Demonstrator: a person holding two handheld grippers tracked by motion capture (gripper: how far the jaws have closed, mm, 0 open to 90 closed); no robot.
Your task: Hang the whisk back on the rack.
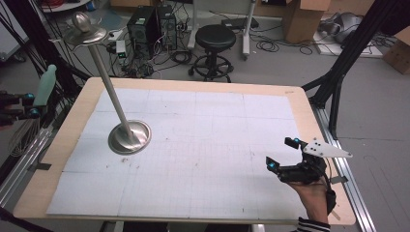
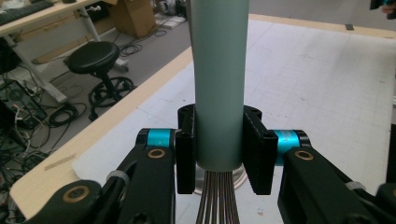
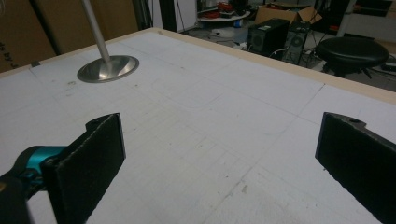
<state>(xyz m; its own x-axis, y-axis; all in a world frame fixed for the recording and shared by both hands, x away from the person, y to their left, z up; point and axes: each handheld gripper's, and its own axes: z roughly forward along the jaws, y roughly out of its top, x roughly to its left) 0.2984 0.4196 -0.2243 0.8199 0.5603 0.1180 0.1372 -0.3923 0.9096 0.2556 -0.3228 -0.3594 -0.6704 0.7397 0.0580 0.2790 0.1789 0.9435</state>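
The left gripper [image 2: 218,154] clamps the whisk [image 2: 218,84] by its green handle off the table's [image 1: 300,104] left edge — ready for hanging on the stand [image 1: 129,137]; right gripper [image 1: 283,153] waits wide open

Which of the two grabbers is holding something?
The left gripper: its black jaws clamp the pale green handle of a wire whisk. The right gripper, over the white table mat, is wide open and empty.

no readable text, labels, brands, numbers or signs anywhere
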